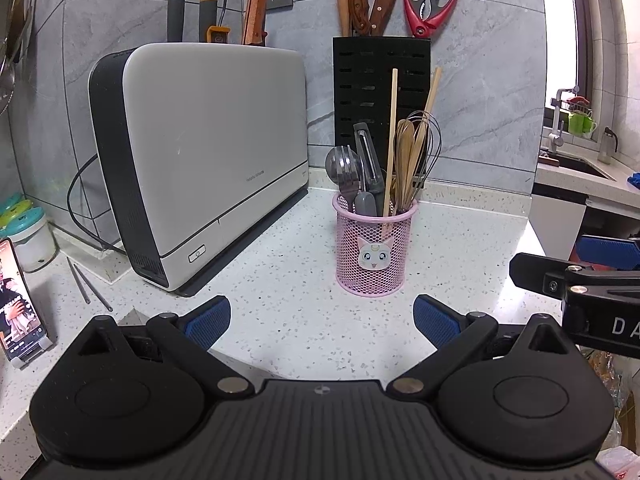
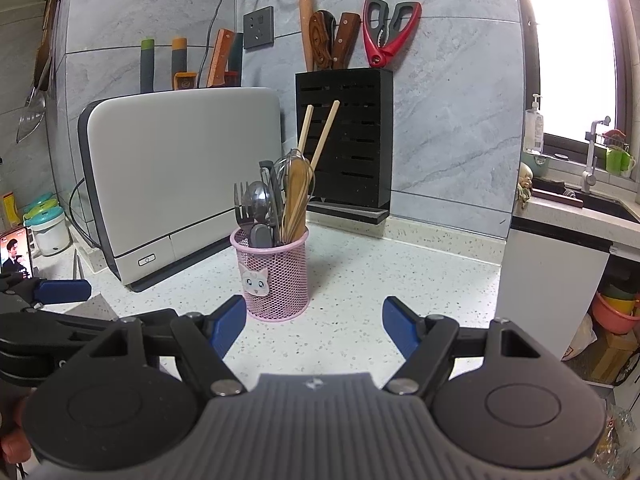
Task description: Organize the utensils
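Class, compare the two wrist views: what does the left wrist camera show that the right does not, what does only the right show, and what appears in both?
Only the left wrist view shows the peeler's face clearly, plus its own open left tool.

Only the right wrist view shows the fork, a soap bottle by the window, an orange basin low on the right, and its own open right tool.

Both show the pink basket, whisk, chopsticks, spoon, white appliance, black knife block, red scissors and phone.

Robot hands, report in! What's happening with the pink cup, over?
Left gripper open, empty. Right gripper open, empty. Pink mesh cup upright on counter, full of utensils, untouched. Nothing in the way.
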Motion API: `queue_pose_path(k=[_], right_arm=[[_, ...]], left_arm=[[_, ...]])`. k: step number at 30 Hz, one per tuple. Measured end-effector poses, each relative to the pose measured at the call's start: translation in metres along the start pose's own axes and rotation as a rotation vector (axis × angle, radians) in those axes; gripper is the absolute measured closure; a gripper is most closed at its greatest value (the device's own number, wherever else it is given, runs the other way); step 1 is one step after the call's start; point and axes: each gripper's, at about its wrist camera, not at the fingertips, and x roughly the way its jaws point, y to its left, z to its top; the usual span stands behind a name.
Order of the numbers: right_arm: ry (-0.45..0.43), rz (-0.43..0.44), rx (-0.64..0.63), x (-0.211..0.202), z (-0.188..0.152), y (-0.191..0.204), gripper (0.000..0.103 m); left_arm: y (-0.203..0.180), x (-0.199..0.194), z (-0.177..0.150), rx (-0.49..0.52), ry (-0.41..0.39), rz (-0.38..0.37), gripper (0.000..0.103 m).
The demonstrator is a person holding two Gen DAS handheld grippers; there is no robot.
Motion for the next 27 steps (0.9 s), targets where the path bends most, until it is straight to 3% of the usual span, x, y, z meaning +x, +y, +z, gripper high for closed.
queue_pose_path(k=[27], right_arm=[[0.008,-0.011,-0.002,0.0027,-0.0009,-0.0036,0.029]], left_arm=[[-0.0034,0.0034,0.0026,0.016,0.002,-0.001,0.0]])
